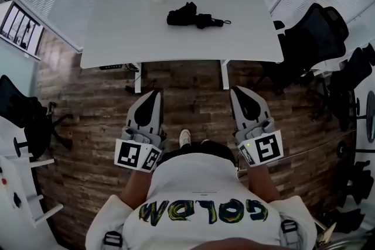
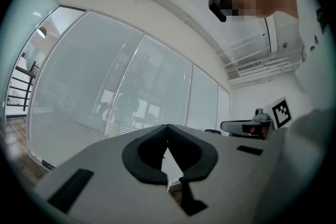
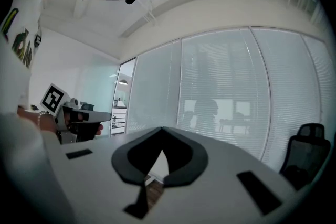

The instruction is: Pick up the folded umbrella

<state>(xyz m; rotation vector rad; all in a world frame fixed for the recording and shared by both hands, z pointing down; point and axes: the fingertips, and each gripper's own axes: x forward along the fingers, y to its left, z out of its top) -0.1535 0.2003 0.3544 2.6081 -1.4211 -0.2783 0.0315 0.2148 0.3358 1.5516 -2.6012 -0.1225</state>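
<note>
Left gripper (image 2: 167,127), right gripper (image 3: 161,129): closed, empty

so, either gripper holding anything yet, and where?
Nothing held. Left gripper and right gripper are shut and empty; the folded umbrella lies untouched on the table.

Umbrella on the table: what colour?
The folded umbrella is black; head view shows it best.
</note>
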